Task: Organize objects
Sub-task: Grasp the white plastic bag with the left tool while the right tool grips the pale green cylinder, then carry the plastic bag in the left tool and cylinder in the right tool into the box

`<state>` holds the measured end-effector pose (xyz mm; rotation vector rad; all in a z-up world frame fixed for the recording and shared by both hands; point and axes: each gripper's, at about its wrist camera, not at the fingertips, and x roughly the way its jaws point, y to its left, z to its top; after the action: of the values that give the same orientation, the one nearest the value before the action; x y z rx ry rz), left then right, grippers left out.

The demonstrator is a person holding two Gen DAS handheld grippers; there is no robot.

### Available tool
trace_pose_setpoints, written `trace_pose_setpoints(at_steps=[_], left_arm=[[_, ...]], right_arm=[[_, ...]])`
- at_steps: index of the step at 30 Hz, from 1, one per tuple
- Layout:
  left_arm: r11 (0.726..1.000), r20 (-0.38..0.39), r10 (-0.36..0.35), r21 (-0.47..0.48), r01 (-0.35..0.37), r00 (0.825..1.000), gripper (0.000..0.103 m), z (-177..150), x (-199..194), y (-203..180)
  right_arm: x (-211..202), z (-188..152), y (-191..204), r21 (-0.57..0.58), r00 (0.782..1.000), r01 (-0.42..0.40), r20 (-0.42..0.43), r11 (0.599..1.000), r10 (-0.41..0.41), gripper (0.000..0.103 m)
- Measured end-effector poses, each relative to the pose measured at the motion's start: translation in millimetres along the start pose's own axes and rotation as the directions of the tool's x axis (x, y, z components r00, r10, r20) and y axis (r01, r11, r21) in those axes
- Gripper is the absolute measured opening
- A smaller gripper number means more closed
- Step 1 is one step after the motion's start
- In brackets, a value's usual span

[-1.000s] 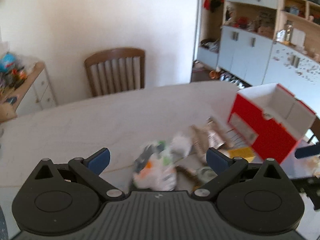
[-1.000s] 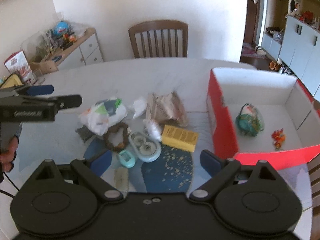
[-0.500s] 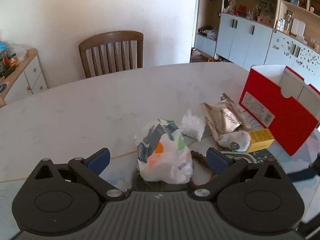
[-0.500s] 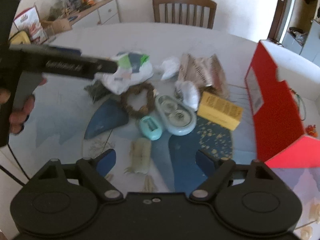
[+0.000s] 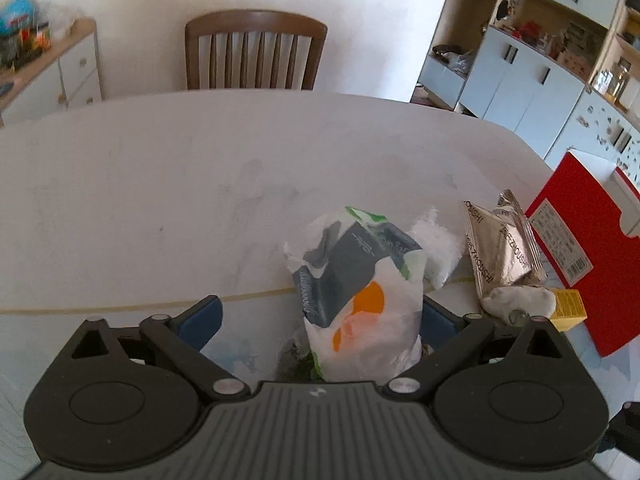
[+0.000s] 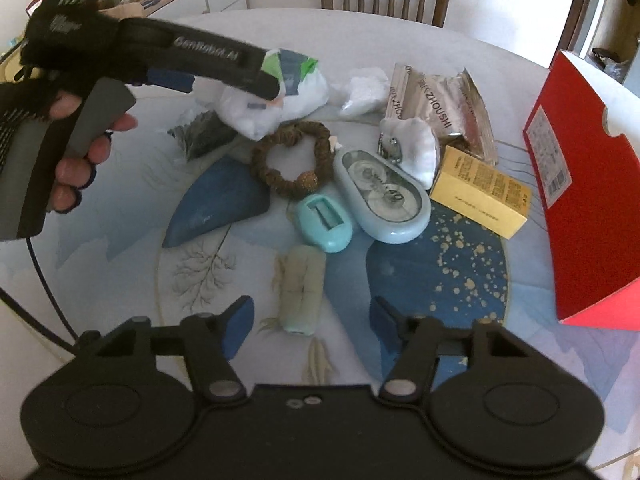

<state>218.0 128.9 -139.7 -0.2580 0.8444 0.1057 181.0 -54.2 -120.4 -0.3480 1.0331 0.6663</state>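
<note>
**Clutter on the counter, both grippers closing in**

Clutter waiting to be sorted lies in a loose heap on the counter (image 6: 500,56), left of the red box (image 6: 576,200) at the right edge. The left gripper (image 5: 320,314) has its jaws spread around the printed plastic bag (image 5: 360,292); the right pad looks close against the bag, the left pad stands clear, so nothing is pinched yet. The right gripper (image 6: 312,320) has just been closing its jaws, now half spread, with the rolled pale-green cloth (image 6: 302,288) between the tips and no pad pressing on it.

Risks, as I judge them: the bag is soft and crumpled, so a shallow bite could catch only film and let the contents sag or spill. Dark scraps (image 6: 204,132) lying under the bag's near edge may drag along. The cloth roll could unroll if caught by one layer. The teal case (image 6: 325,220) lies just beyond the roll and could be nudged.
</note>
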Motion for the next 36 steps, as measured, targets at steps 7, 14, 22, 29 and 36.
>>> trace_pose_setpoints(at_steps=[7, 14, 22, 29, 36], left_arm=[[0.999, 0.002, -0.030, -0.013, 0.030, 1.000, 0.073, 1, 1, 2], [0.999, 0.006, -0.043, 0.003, 0.043, 0.999, 0.038, 2, -2, 0], [0.999, 0.007, -0.034, 0.002, 0.034, 0.999, 0.030, 10, -12, 0], [0.998, 0.030, -0.037, -0.044, 0.038, 0.999, 0.029, 22, -36, 5], [0.998, 0.051, -0.041, -0.040, 0.043, 0.998, 0.029, 27, -64, -11]], right_arm=[[0, 2, 6, -0.027, 1.000, 0.010, 0.016, 1.000, -0.010, 0.050], [-2, 1, 3, -0.026, 0.999, 0.024, 0.024, 0.999, -0.024, 0.032], [-4, -1, -1, -0.011, 0.999, 0.014, 0.030, 1.000, -0.014, 0.020], [-16, -5, -8, 0.029, 0.999, -0.007, 0.052, 1.000, 0.005, 0.019], [-45, -7, -19, 0.065, 0.996, -0.023, 0.087, 0.998, 0.018, 0.019]])
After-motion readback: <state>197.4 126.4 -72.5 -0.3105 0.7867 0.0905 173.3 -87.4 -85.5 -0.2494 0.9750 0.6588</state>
